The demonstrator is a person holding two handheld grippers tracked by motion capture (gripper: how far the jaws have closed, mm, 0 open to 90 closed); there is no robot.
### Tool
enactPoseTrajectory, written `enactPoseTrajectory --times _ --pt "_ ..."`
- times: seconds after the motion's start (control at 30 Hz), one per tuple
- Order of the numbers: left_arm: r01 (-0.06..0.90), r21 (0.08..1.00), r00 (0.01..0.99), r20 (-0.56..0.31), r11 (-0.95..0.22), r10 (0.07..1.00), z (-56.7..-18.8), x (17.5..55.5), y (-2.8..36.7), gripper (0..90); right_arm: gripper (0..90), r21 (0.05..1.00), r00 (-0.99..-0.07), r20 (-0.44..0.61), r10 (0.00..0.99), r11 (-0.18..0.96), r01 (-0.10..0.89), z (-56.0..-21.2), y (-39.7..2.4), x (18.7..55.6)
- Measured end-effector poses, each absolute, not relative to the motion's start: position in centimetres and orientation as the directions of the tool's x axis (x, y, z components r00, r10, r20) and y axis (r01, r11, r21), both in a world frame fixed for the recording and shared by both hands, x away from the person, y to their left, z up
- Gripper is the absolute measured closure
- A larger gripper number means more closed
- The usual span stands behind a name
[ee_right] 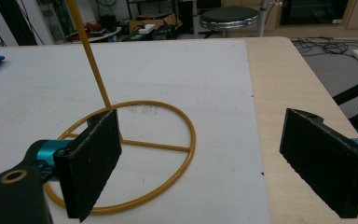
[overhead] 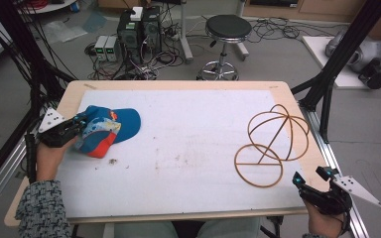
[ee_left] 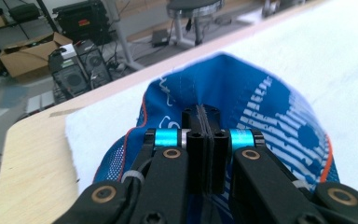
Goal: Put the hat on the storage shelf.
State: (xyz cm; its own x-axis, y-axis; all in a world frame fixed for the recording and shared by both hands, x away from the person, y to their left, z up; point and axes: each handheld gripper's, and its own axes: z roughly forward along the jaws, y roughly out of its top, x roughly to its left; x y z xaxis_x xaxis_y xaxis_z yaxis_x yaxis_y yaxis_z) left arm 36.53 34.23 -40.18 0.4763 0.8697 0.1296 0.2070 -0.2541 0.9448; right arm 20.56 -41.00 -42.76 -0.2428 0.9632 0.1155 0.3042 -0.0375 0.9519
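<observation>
A blue cap (overhead: 110, 129) with an orange trim and a printed pattern lies at the left of the white mat (overhead: 178, 148). My left gripper (overhead: 78, 125) is shut on the cap's back edge; in the left gripper view the jaws are pressed together with the blue fabric (ee_left: 242, 93) pinched at the left gripper's tips (ee_left: 206, 122). A gold wire stand (overhead: 273, 144), a round base ring with a wire globe on a rod, stands at the right of the mat. My right gripper (overhead: 311, 177) hangs open just in front of the stand's base ring (ee_right: 135, 154), with nothing between its pads (ee_right: 93, 158).
The mat covers most of a wooden table (overhead: 283, 91). A small dark speck of debris (overhead: 112, 160) lies near the cap. Beyond the far edge stand a black stool (overhead: 226, 34) and computer boxes (overhead: 139, 29) with cables. Black frame posts (overhead: 337, 54) flank the table.
</observation>
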Motion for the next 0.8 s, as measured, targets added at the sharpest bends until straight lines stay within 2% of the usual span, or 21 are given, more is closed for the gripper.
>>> enactPoseTrajectory --times 0.13,0.3,0.47,0.8 --pt "0.228 0.961 0.506 0.019 -0.155 0.862 -38.0 36.0 33.6 89.2 11.6 0.952 -0.241 0.115 0.964 -0.038 0.304 -42.8 -41.0 20.6" --pt "0.282 0.953 0.544 -0.066 -0.108 0.836 -35.6 35.5 32.0 89.3 11.5 0.951 -0.24 0.13 0.962 -0.053 0.305 -42.8 -41.1 20.6" --pt "0.293 0.95 0.587 -0.086 -0.112 0.805 -34.1 35.1 30.0 89.5 11.6 0.953 -0.243 0.13 0.961 -0.053 0.299 -42.8 -41.1 20.6" --pt "0.26 0.954 0.632 -0.053 -0.147 0.773 -31.7 34.8 25.6 89.5 11.5 0.952 -0.244 0.139 0.96 -0.062 0.299 -42.9 -41.2 20.7"
